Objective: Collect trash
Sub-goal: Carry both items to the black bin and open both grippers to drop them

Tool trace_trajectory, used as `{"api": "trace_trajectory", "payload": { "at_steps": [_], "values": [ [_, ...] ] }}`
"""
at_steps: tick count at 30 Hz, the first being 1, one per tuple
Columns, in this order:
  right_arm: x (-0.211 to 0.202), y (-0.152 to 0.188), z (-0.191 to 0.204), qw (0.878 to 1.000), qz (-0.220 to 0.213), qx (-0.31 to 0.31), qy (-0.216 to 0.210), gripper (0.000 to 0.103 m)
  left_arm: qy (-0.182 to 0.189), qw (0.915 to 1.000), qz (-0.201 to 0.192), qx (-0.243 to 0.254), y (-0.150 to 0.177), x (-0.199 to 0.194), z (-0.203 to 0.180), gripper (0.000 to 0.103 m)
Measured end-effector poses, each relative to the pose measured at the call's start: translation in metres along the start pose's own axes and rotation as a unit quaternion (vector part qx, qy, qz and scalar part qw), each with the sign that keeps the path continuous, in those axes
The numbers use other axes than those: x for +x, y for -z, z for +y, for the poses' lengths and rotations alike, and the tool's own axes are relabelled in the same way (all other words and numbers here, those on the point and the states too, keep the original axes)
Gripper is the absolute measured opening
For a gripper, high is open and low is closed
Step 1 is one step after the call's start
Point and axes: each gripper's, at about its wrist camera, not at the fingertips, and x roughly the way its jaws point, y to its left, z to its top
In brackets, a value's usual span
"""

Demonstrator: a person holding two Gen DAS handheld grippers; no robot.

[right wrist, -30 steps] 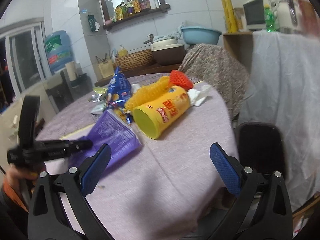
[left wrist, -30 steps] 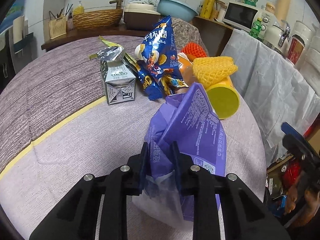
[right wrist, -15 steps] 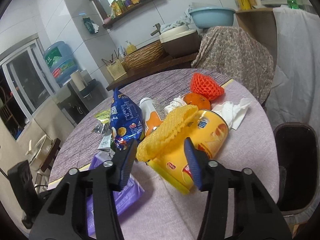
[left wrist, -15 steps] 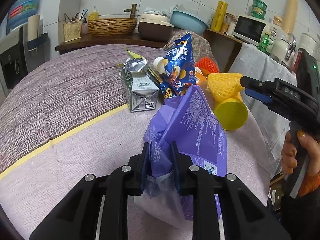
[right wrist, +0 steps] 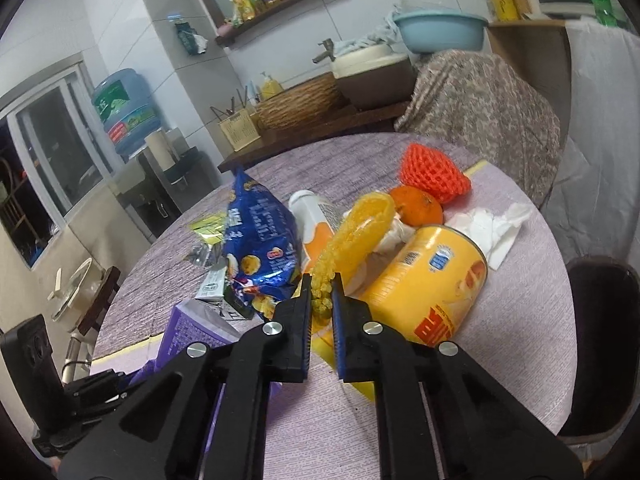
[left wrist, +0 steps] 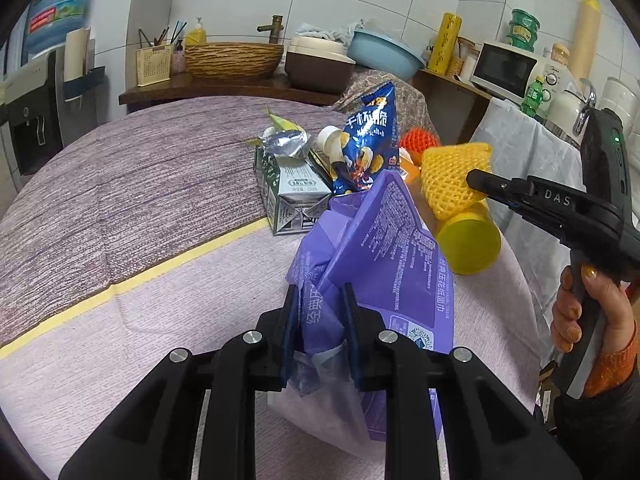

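**Tiled kitchen around the round table**

I see a round table (left wrist: 120,208) under purple cloth. Behind it a dark wooden counter (left wrist: 208,88) against white tiled walls (left wrist: 248,4); left of the table a window (right wrist: 48,152); right of it a microwave (left wrist: 506,68).

From your left wrist view, the purple plastic wrapper (left wrist: 384,264) sits at 6 o'clock on the round cloth-covered table (left wrist: 132,200). The grey milk carton (left wrist: 288,192) lies at 11 o'clock behind it, the blue snack bag (left wrist: 370,140) at 12, and the yellow foam fruit net (left wrist: 452,176) at 2, atop the yellow cylindrical can (left wrist: 468,244).
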Motion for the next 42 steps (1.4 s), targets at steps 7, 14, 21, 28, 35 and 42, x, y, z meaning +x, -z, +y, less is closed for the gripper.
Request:
{"api": "trace_trajectory", "payload": {
  "at_steps": [7,14,21,28,35,42],
  "values": [
    [-0.018,-0.001,0.014,0.999,-0.02,-0.03,-0.021,0.009,-0.003,0.9997,-0.026,0.005,-0.006,-0.018,-0.004,0.021],
    [-0.053,-0.003,0.031,0.995,-0.056,-0.068,-0.037,0.009,-0.007,0.9975,-0.068,0.02,-0.025,-0.046,-0.013,0.021],
    [-0.093,-0.008,0.029,0.991,-0.098,-0.078,-0.037,0.009,0.011,0.993,-0.105,0.052,-0.05,-0.062,-0.039,0.021],
    [-0.142,-0.006,-0.005,0.988,-0.141,-0.057,0.001,0.009,0.064,0.9878,-0.106,0.095,-0.073,-0.042,-0.09,0.021],
    [-0.177,0.003,-0.073,0.984,-0.161,-0.016,0.08,0.009,0.116,0.9832,-0.074,0.12,-0.086,-0.002,-0.152,0.02],
    [-0.169,0.032,-0.172,0.973,-0.125,0.032,0.192,0.009,0.105,0.978,-0.028,0.178,-0.08,0.064,-0.24,0.017]
  ]
}}
